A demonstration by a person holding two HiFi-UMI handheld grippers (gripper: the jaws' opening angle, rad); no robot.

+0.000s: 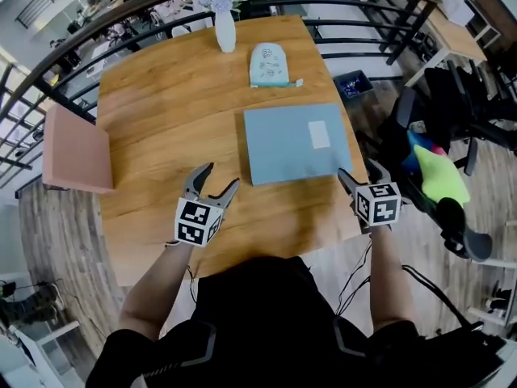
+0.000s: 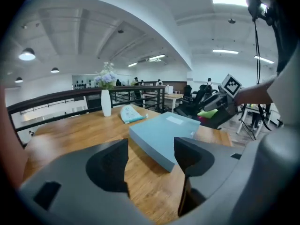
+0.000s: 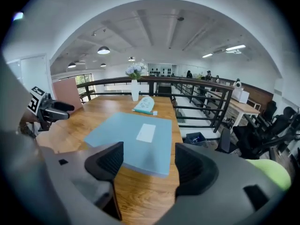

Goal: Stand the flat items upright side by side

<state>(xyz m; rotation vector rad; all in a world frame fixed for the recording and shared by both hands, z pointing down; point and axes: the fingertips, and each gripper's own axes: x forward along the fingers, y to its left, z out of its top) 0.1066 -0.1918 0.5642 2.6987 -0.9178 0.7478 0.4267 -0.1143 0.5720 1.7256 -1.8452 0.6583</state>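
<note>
A flat pale-blue box [image 1: 297,142] with a white label lies on the wooden table [image 1: 161,111]; it also shows ahead in both gripper views, as the blue box [image 2: 161,132] and the blue box [image 3: 133,137]. A small teal pouch [image 1: 268,63] lies flat beyond it. At the table's left edge stands a pink flat board [image 1: 74,150], upright. My left gripper [image 1: 222,176] is open and empty, just left of the box's near corner. My right gripper [image 1: 358,172] is open and empty at the box's near right corner, by the table edge.
A white vase with flowers [image 1: 225,29] stands at the table's far edge. A black railing [image 1: 339,6] runs behind and to the right of the table. An office chair with a green and yellow item [image 1: 440,176] is on the right.
</note>
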